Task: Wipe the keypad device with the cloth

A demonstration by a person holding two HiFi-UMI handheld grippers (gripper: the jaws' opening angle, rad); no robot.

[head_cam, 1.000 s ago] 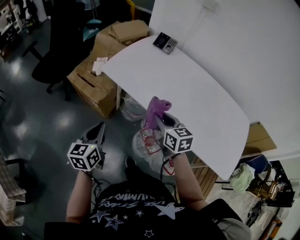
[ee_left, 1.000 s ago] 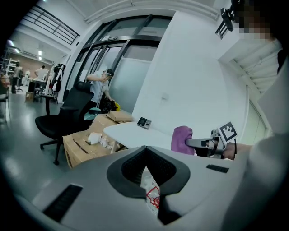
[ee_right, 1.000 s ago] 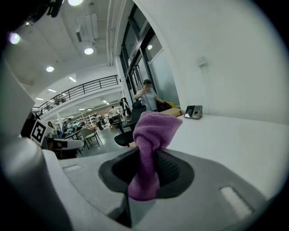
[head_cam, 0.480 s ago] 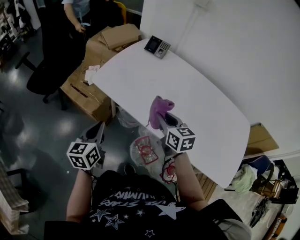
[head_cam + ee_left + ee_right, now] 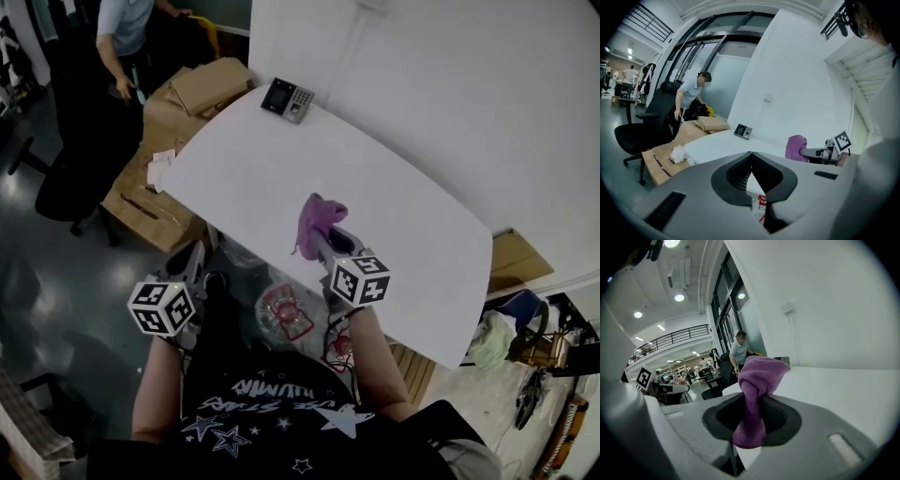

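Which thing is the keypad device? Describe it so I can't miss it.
Find the long white table against the white wall. At its far corner, beside the cardboard boxes, lies the keypad device: a small dark flat box with a lighter key panel, the only thing lying on the tabletop.

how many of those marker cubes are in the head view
2. The left cube sits on the left gripper, off the near edge of the table; the right cube sits on the right gripper, holding the purple cloth, over that edge. None seems hidden.
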